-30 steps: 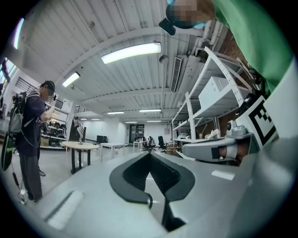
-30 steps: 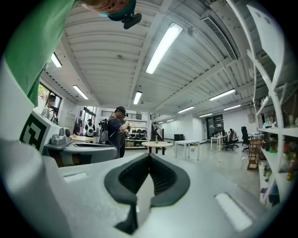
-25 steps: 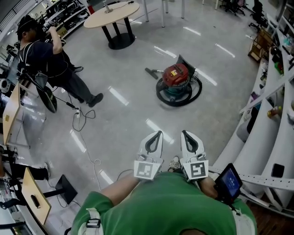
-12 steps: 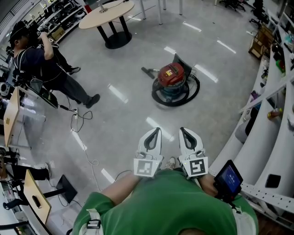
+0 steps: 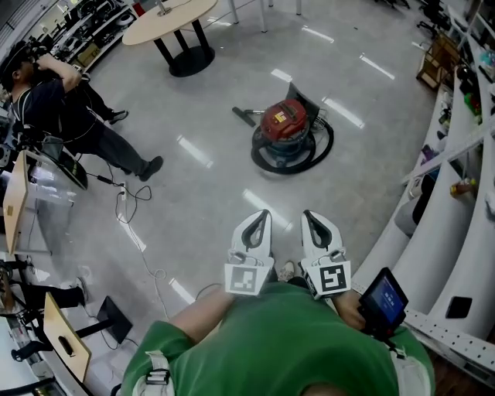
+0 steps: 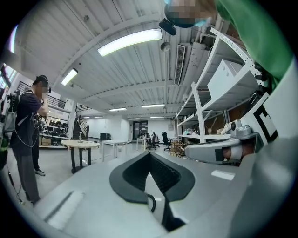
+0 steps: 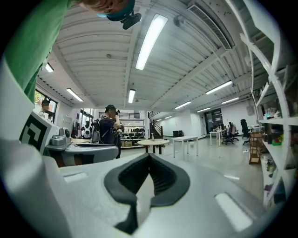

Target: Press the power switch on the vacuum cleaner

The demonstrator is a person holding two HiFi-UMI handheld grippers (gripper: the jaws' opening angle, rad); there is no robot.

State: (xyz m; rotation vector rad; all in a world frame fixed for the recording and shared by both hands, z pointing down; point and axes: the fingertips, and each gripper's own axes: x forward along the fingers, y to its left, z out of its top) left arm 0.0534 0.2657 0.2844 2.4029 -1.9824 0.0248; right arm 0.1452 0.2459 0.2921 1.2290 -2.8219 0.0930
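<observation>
While I hold both tools close to my chest, the left gripper [image 5: 258, 226] is clenched, its dark pads meeting at the tips with nothing in them, and the right gripper [image 5: 315, 224] is closed just the same. Each one's cube carries a square black-and-white marker, a pattern and not lettering. Just beside my right hand sits a small device [image 5: 384, 303] with a lit blue screen, its text too small to read. Ahead of the jaws lies only glossy grey floor [image 5: 216, 193] up to the vacuum cleaner [image 5: 286, 125], which stands well apart from me. It has a red lid bearing a yellowish label I cannot read, a dark teal body, and a black hose [image 5: 267, 160] coiled around its base. White shelving [image 5: 456, 193] curves along my right. Off to the left a person in dark clothes [image 5: 66, 116] stands near a thin cable [image 5: 139, 203] on the floor, and a round table [image 5: 166, 19] is beyond.
</observation>
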